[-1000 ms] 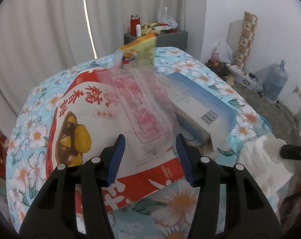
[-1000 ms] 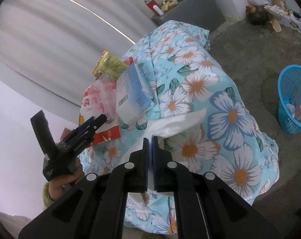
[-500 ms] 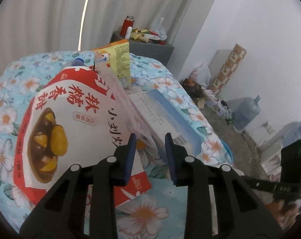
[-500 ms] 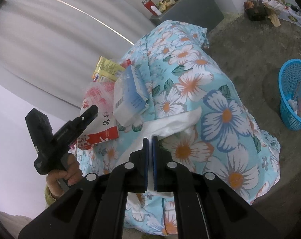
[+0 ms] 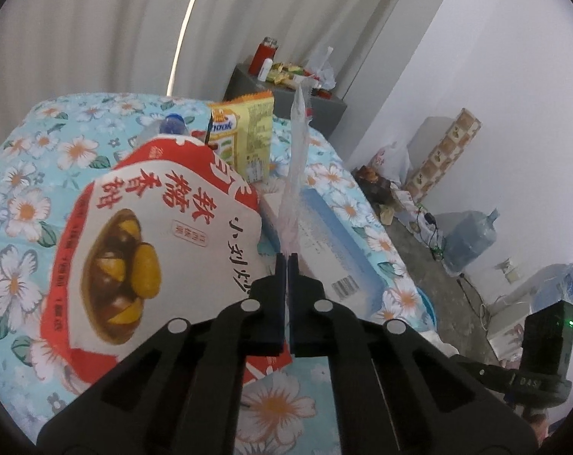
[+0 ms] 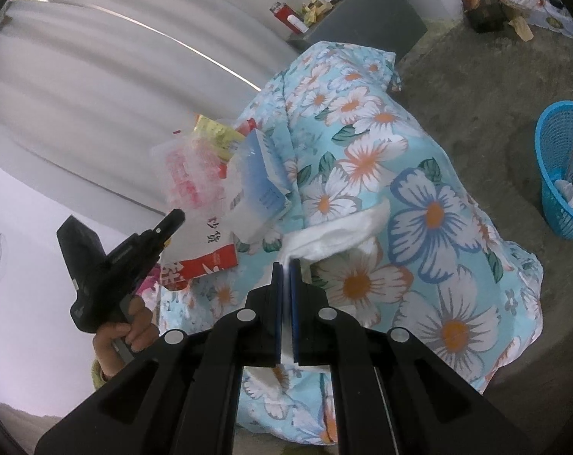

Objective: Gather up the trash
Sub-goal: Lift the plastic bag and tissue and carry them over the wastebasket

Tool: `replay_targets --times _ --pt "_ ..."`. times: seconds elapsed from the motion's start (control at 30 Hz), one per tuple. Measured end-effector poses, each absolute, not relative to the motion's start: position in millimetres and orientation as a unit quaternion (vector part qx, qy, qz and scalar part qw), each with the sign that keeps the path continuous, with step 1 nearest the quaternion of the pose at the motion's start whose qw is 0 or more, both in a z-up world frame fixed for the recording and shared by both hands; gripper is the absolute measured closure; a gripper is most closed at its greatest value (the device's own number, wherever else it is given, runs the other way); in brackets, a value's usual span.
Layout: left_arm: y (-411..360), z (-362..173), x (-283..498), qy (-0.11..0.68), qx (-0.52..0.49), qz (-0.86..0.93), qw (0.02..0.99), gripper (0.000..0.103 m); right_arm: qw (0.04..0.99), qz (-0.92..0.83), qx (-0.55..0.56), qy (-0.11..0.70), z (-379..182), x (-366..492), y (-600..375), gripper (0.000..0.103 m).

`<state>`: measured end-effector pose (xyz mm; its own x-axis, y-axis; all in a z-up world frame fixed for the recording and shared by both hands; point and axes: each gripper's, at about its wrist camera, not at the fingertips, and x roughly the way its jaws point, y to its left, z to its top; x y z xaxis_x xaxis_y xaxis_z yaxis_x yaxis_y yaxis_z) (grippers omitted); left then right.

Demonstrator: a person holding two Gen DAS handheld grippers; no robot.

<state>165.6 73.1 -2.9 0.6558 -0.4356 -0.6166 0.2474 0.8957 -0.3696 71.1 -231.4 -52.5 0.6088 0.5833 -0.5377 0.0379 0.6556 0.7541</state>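
My left gripper (image 5: 287,256) is shut on a clear plastic wrapper with pink print (image 5: 295,159), held edge-on above the table; the wrapper also shows in the right wrist view (image 6: 186,174), lifted off the table. My right gripper (image 6: 285,263) is shut on a white tissue (image 6: 335,233) that hangs over the flowered tablecloth (image 6: 430,227). On the table lie a red and white chestnut bag (image 5: 142,242), a blue and white box (image 5: 335,250) and a yellow snack packet (image 5: 248,136). A blue trash basket (image 6: 563,167) stands on the floor at the right.
A grey cabinet (image 5: 286,94) with a red can and clutter stands behind the table by the curtain. A water jug (image 5: 468,239), bags and a patterned roll line the white wall on the right. The floor is bare concrete (image 6: 476,76).
My left gripper closed on the clear wrapper and lifted it off the chestnut bag, turning it edge-on. My right gripper stayed shut on the tissue and moved little.
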Motion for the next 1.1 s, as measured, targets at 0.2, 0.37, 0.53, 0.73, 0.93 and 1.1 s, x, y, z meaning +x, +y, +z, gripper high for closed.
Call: replay_targets --times 0.2,0.37,0.53,0.73,0.93,1.1 --pt "83.9 18.7 140.0 0.338 -0.126 -0.202 0.91 0.103 0.816 0.174 0.383 0.397 -42.7 65.6 -228.0 0.099" --pt "91.9 38.7 117.9 0.307 -0.12 -0.22 0.918 0.103 0.821 0.177 0.389 0.378 -29.2 58.1 -227.4 0.099" --pt "89.2 59.5 101.2 0.285 -0.104 -0.235 0.923 0.103 0.832 0.183 0.391 0.349 -11.4 48.0 -229.9 0.099" --pt "75.2 77.4 87.3 0.261 -0.093 -0.257 0.926 0.103 0.843 0.182 0.391 0.32 5.4 36.3 -240.5 0.099" --pt "47.5 85.2 79.8 0.257 -0.072 -0.282 0.922 0.103 0.851 0.169 0.401 0.293 12.3 21.5 -260.2 0.099" --pt "19.4 88.5 80.5 0.263 -0.053 -0.306 0.914 0.103 0.855 0.155 0.414 0.272 12.3 13.0 -279.9 0.099"
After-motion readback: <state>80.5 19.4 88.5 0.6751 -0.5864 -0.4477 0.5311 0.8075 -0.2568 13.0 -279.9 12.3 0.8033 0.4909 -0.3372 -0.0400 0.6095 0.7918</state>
